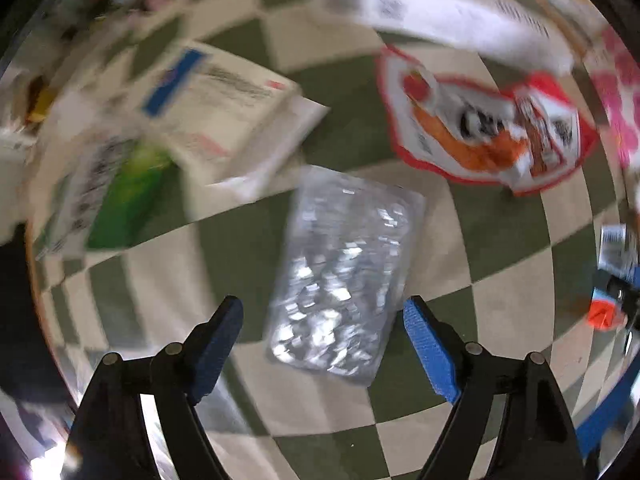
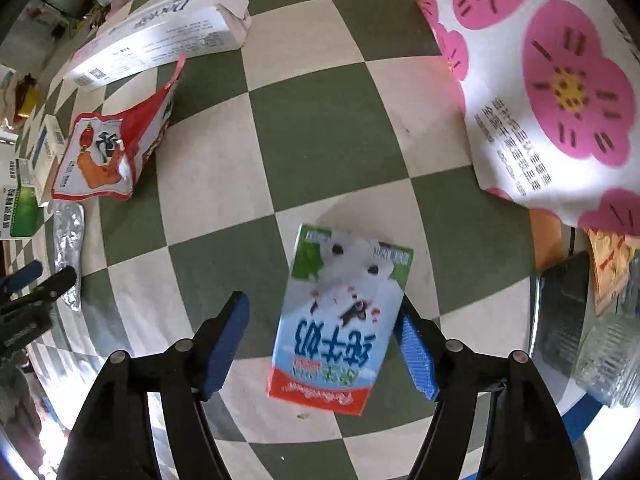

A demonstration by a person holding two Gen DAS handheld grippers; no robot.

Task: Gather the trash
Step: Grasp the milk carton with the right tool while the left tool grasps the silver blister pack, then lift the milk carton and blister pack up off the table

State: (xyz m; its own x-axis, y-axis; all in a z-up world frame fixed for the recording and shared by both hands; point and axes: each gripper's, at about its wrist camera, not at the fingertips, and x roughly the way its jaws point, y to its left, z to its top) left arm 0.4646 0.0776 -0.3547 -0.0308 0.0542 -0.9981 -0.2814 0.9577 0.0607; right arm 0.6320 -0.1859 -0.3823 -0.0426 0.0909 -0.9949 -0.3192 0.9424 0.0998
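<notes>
My left gripper [image 1: 323, 314] is open over a silver foil blister pack [image 1: 340, 276] that lies flat on the green and white checked cloth, between the two blue fingers. My right gripper [image 2: 322, 312] is open around a flattened milk carton [image 2: 340, 320] with blue characters; its right finger [image 2: 416, 356] is close against the carton's edge, the left finger stands apart. A red and white snack bag [image 1: 488, 120] lies beyond the foil pack and shows in the right wrist view [image 2: 108, 148]. The foil pack shows at the left of the right wrist view [image 2: 70, 248].
A long white box [image 2: 160, 36] lies at the far side. White and green medicine boxes [image 1: 224, 112] lie at the left. A white bag with pink flowers [image 2: 540, 88] stands at the right, with a clear container [image 2: 608, 352] beside it. The left gripper shows at the left edge [image 2: 28, 292].
</notes>
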